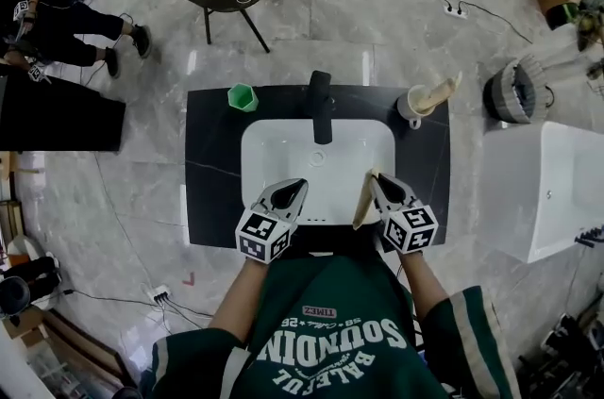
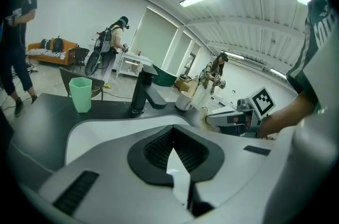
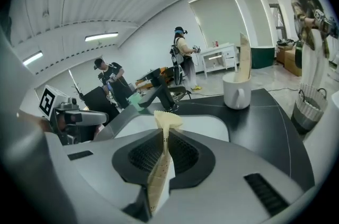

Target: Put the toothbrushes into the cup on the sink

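Paper-wrapped toothbrush is clamped in my right tongs, its tip sticking up past the jaws, above the near rim of the white basin. A second toothbrush leans in the white mug at the counter's far right. My left tongs are closed and empty beside the right. A green cup stands left of the black tap.

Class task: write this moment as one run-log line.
left gripper: shut, empty | right gripper: shut on toothbrush, above sink front edge | white mug: second toothbrush inside
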`<state>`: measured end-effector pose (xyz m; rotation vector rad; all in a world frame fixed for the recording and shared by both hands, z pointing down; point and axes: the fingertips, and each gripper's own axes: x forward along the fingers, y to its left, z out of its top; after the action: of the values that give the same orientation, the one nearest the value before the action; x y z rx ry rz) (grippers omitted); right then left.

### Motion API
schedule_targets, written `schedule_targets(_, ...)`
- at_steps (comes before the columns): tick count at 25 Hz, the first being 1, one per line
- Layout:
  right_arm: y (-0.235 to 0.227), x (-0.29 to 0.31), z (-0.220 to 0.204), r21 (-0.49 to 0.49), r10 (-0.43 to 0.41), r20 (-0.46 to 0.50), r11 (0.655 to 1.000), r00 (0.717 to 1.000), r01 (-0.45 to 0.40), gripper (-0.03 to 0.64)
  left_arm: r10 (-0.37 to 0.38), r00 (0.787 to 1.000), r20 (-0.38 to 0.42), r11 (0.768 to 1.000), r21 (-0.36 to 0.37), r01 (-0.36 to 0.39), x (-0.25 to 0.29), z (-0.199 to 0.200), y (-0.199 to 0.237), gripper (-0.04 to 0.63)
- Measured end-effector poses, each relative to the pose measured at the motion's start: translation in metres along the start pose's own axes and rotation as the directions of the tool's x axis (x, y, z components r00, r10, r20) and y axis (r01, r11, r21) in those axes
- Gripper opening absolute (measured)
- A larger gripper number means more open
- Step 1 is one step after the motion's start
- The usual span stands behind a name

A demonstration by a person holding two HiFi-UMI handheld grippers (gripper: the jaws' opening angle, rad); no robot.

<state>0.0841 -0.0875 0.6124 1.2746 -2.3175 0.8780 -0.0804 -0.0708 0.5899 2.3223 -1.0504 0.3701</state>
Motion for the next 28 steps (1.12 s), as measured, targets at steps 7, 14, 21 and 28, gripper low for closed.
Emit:
schedule_targets(7, 0.061, 0.016, -0.001, -0.093, 0.033, -0.009, 0.995, 0.999, -0.033, 0.063, -0.015, 1.000, 0.017, 1.000, -0.003, 0.015, -0.032, 0.001, 0.033, 0.009)
schedule_targets(14, 0.109, 0.039, 0.005, -0.167, 0.070, -0.008, 0.983, 0.998, -0.071, 0.063, -0.011, 0.999, 0.033, 1.000, -0.005, 0.012, -0.057, 0.004, 0.064, 0.009)
schedule_targets(21, 0.149, 0.065, 0.011, -0.209, 0.109, -0.010, 0.972, 0.994, -0.109, 0.063, 0.004, 0.999, 0.052, 1.000, -0.020, -0.003, -0.080, -0.001, 0.092, 0.009)
schedule_targets(28, 0.183, 0.090, 0.027, -0.258, 0.155, 0.006, 0.955, 0.988, -0.148, 0.061, 0.036, 0.996, 0.076, 0.999, -0.036, -0.033, -0.103, -0.003, 0.119, 0.009)
